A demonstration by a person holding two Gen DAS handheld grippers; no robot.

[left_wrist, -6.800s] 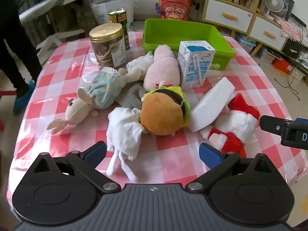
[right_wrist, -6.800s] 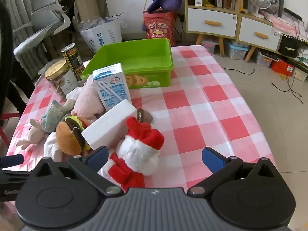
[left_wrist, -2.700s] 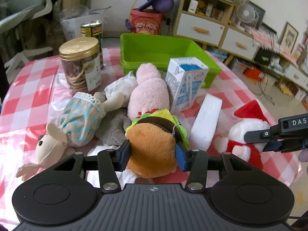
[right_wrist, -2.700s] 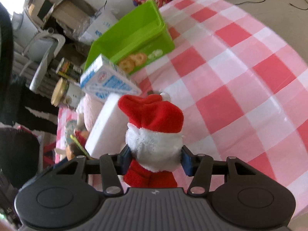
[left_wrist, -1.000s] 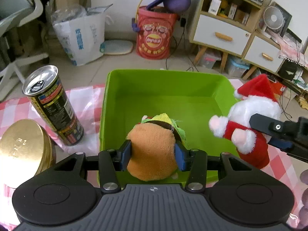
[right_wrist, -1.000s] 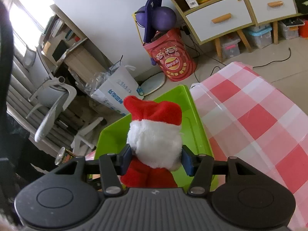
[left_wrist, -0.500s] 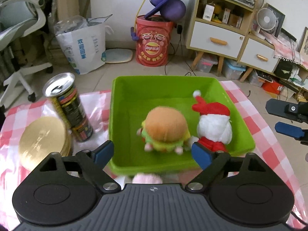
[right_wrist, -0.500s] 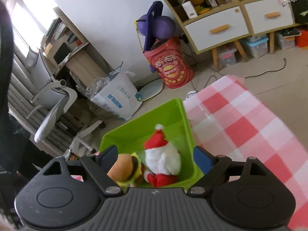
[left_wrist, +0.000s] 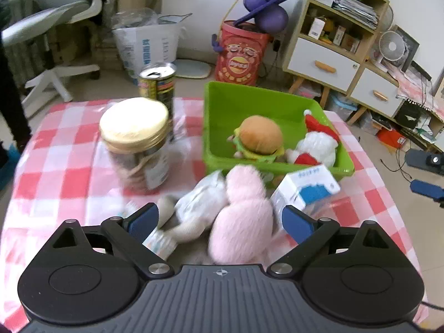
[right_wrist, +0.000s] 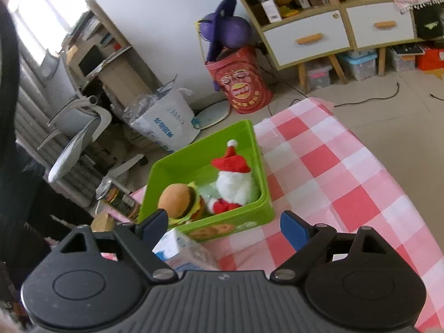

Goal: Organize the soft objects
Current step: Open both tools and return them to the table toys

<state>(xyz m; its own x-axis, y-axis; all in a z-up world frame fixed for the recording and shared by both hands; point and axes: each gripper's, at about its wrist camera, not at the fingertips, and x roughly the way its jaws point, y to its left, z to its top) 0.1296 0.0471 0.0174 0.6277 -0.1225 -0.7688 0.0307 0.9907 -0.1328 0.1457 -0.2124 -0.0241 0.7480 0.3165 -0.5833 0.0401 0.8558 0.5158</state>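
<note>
In the green bin (left_wrist: 277, 102) at the worktop's far edge, burger plush (left_wrist: 259, 136) and Santa plush (left_wrist: 319, 147) are held. Left hand-held gripper (left_wrist: 219, 220) and right hand-held gripper (right_wrist: 222, 226) are spread wide, empty. Risk: milk carton (left_wrist: 305, 188), touching the pink plush (left_wrist: 241, 216), could be toppled during a grasp.

The surface (left_wrist: 69, 149) is covered with a red-and-white checked cloth under clear plastic. Resting directly on it:

- A green bin (left_wrist: 222, 105) at the far middle.
- A gold-lidded clear jar (left_wrist: 136, 144), left of the bin and apart from it.
- A drink can (left_wrist: 158, 86), upright just behind the jar.
- A pink plush (left_wrist: 241, 211) in front of the bin; whether they touch cannot be determined.
- A white plush (left_wrist: 199, 199) against the pink plush's left side.
- A blue-and-white carton (left_wrist: 305, 188) just right of the pink plush, at the bin's near wall.
</note>
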